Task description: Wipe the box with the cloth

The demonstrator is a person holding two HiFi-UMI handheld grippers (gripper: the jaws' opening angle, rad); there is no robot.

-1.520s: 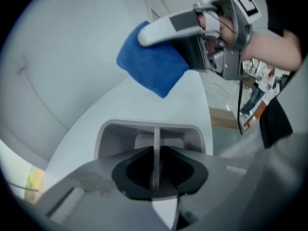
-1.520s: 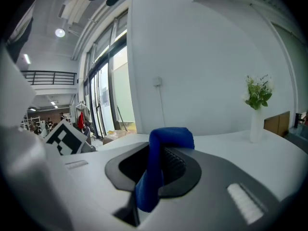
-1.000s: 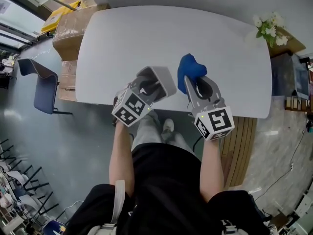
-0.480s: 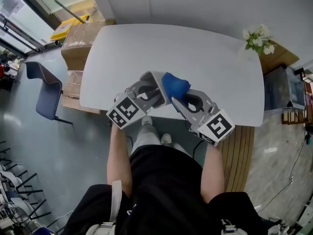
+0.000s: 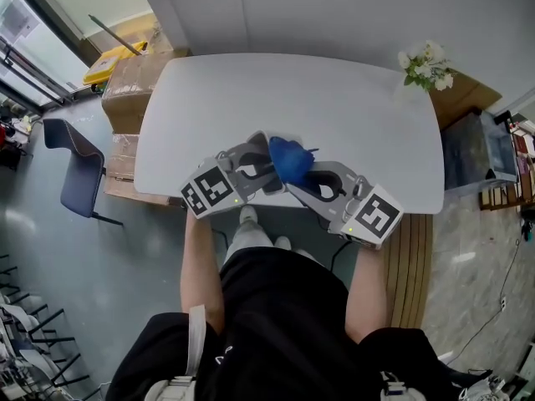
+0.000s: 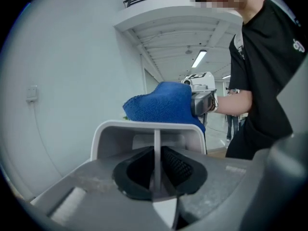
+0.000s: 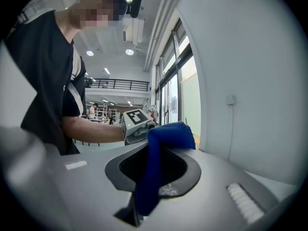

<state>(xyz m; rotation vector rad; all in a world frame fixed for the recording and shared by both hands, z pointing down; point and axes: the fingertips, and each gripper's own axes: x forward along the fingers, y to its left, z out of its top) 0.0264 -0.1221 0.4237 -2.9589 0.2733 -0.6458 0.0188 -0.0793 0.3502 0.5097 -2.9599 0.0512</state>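
Observation:
I hold a small light-grey open box (image 5: 255,145) up off the white table (image 5: 351,115) and near my body. My left gripper (image 5: 256,164) pinches one thin wall of the box (image 6: 144,131) between its pads, and its jaws are closing further. My right gripper (image 5: 301,174) is shut on a blue cloth (image 5: 289,160). The cloth (image 6: 163,104) bulges against the box's far rim in the left gripper view. In the right gripper view the cloth (image 7: 161,148) runs up between the jaws and folds over at the top. The two grippers point at each other.
A vase of white flowers (image 5: 426,62) stands at the table's far right corner. Cardboard boxes (image 5: 125,86) and a blue chair (image 5: 73,159) are on the floor to the left. A grey bin (image 5: 478,150) stands to the right.
Both grippers have risen and drawn together. The cloth, apart from the box a second ago, now rests against the box's rim.

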